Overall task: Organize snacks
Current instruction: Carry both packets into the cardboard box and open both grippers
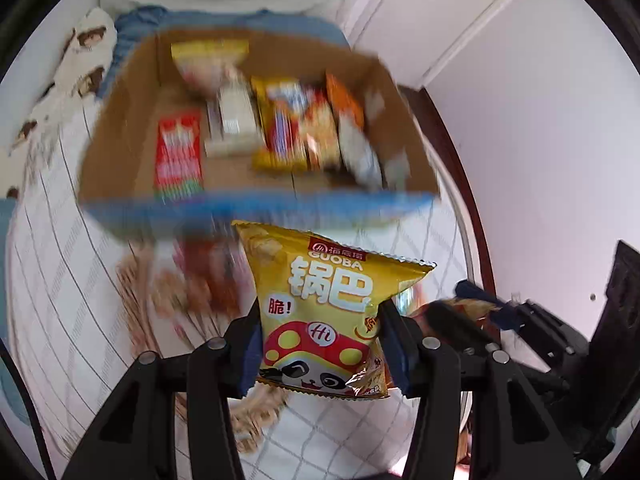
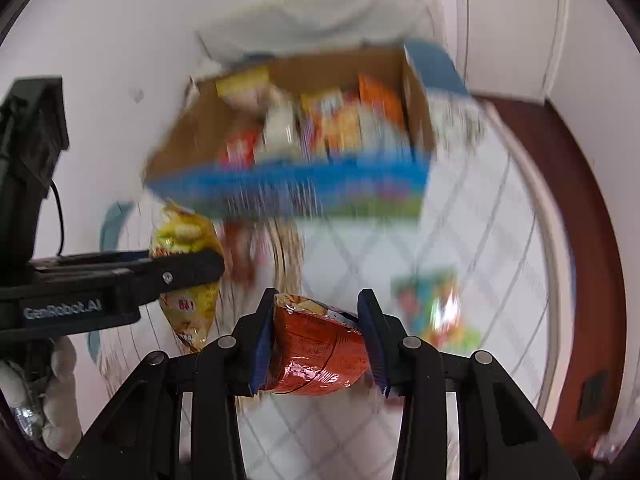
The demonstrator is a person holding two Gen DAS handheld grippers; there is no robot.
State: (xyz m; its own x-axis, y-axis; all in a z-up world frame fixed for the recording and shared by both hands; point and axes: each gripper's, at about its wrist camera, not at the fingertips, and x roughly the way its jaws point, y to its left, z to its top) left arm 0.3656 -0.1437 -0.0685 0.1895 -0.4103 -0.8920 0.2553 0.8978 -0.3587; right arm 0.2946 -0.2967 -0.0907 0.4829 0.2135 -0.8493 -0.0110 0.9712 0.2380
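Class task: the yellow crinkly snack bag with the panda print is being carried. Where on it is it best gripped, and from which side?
Across its lower half, as the left tool does: the yellow panda-print snack bag is soft and flat, so pads pressing its two side edges from below pinch it while its top hangs free.

A bed (image 1: pixel 60 280) carries everything. It has a white cover with thin crossing lines. A cardboard box (image 1: pixel 116 120) with a blue front sits on the bed, and blurry snack packs stand inside it. Just in front of the box, a few loose snacks (image 1: pixel 200 280) lie on the cover, too blurred to name. In the right view, one bright, many-colored pack (image 2: pixel 436 304) lies alone on the cover, apart from the box.
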